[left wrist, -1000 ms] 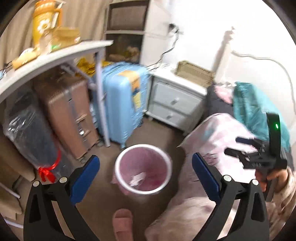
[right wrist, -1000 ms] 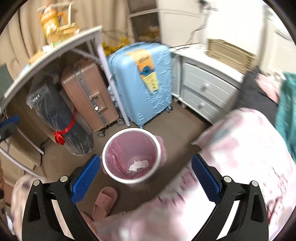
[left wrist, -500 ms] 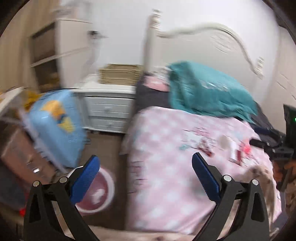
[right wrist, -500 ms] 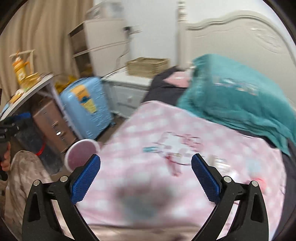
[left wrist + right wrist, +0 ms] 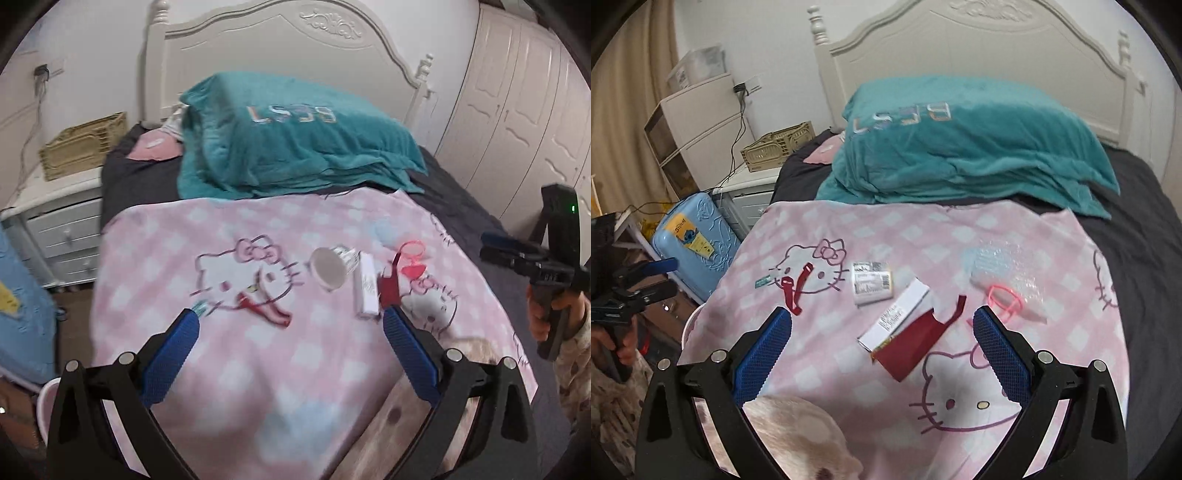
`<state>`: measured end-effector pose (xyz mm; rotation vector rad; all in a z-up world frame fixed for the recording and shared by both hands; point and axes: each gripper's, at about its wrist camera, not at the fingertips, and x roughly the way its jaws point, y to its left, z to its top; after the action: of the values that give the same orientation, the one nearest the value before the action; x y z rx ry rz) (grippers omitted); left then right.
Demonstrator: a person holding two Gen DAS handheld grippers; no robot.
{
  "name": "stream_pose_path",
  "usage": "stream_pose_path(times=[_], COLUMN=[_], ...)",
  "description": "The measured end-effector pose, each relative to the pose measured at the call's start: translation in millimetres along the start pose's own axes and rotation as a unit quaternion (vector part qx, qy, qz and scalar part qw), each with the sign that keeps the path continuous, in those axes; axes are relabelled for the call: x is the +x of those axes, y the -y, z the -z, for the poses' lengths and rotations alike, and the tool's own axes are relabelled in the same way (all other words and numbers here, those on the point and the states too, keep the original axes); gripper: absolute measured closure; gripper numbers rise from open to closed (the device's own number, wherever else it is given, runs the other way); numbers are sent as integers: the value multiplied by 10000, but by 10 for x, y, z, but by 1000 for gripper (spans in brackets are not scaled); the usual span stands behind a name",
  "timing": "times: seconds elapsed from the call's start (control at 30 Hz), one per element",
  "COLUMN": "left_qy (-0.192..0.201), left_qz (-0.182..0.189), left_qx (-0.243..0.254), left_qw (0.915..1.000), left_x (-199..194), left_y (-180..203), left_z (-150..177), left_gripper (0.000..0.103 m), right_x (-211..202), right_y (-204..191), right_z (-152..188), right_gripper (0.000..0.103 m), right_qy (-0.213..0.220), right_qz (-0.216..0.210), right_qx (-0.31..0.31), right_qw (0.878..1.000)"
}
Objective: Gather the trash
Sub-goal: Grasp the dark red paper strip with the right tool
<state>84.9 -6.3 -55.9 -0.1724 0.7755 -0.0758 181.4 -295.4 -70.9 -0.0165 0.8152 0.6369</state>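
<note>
Your left gripper (image 5: 290, 325) and right gripper (image 5: 882, 325) both hang over the pink blanket (image 5: 960, 229) with fingers spread wide, holding nothing. The trash lies scattered on the blanket: a dark red wrapper (image 5: 916, 345) touching a white box (image 5: 895, 317), a labelled packet (image 5: 871, 282) near them, a red strip (image 5: 796, 291) to the left, a clear bag (image 5: 1008, 273) with a pink ring (image 5: 1004, 299) to the right. The bin's (image 5: 687, 326) rim peeks out at the blanket's left edge.
</note>
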Motion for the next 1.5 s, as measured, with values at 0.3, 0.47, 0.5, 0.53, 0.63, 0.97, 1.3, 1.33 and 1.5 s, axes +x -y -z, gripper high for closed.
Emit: stream_pose_path(times=[0.3,0.47,0.5,0.53,0.63,0.97,1.3,1.33,1.5], left_qy=[-624,-907,-958,-1007,-1069,-980,-1229,-1245,-1236], left_qz=[104,319,359,422,567,138,378,367,354], left_qx=[-478,-892,-998,-1132,-1475,-1869,-1735,-1699,-1700], left_qw=[9969,9914,9897,9876,9816,9774,9764,9769,9770], left_x=[1045,1426,1486,1547,1680,1749,1874,1888,1936], left_y=[-57,-175,-203,-239,-343,-538,-570,-555,-539], left_z=[10,90,100,115,142,220,236,236,253], left_gripper=[5,8,9,11,20,27,66,66,92], right_x=[638,1003,1082,1168,1322,1587,1748,1768,1820], right_y=[292,523,571,627,757,949,1010,992,927], right_z=[204,332,363,396,461,538,546,545,554], right_gripper=[10,27,28,31,38,45,68,70,90], right_qy=[-620,-928,-984,-1042,-1131,-1291,-1279,-1297,-1322], right_qz=[-528,-777,-824,-851,-881,-1065,-1336,-1331,-1246], right_qx=[610,1175,1300,1433,1707,2007,2127,2083,1968], right_qw=[9948,9857,9832,9805,9748,9652,9595,9603,9635])
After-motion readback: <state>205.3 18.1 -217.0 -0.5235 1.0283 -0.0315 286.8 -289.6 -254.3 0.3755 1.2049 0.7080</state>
